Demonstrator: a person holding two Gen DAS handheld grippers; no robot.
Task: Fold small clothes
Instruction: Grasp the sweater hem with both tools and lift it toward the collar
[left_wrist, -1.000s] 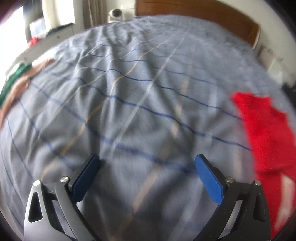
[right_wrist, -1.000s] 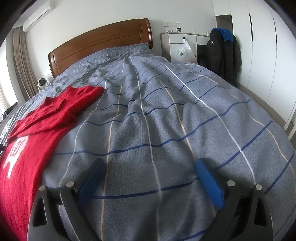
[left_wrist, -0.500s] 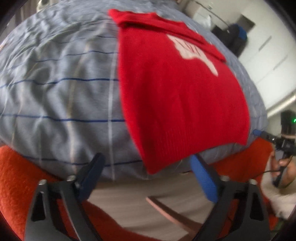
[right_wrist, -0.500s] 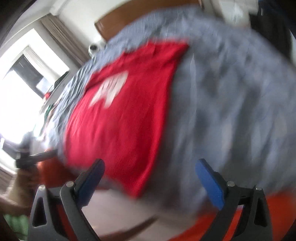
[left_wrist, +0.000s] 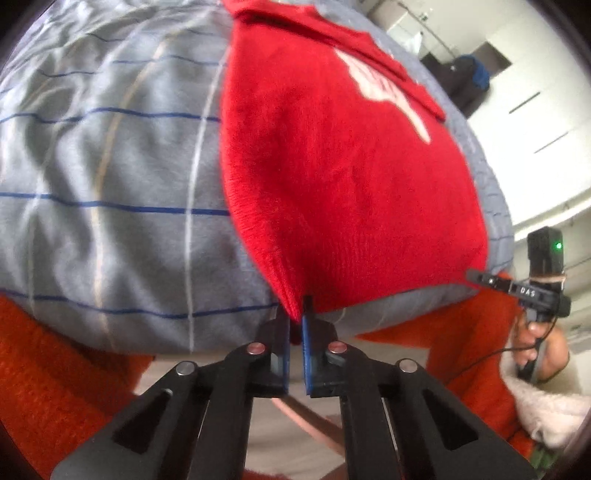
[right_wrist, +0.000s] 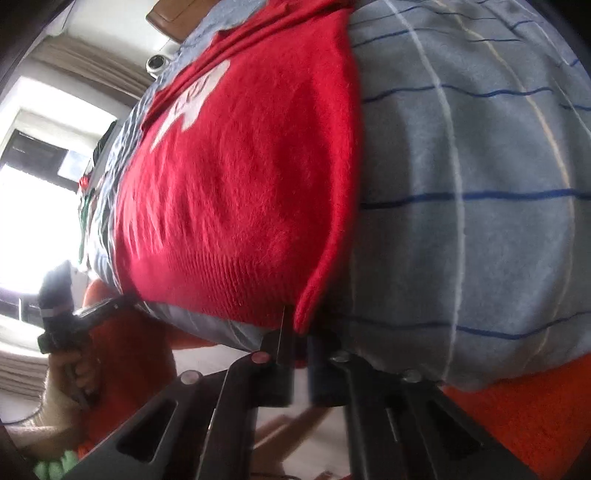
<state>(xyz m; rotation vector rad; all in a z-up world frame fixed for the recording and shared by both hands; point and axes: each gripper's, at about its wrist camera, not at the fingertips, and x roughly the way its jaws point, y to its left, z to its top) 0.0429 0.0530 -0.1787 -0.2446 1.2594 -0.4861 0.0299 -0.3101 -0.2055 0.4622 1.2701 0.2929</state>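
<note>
Left wrist: red sweater (left_wrist: 332, 177) hem corner pinched between fingers (left_wrist: 308, 332).

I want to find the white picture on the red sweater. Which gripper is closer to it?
Neither, as far as I can tell. The left gripper and right gripper each pinch a bottom corner of the red sweater, far below the white picture.

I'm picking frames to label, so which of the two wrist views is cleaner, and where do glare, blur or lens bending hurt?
Left wrist view: evenly lit, red sweater knit crisp near the left claw, fisheye bulging the striped bedspread. Right wrist view: window blown out white, right claw dark and smeared, sweater somewhat softer.
</note>
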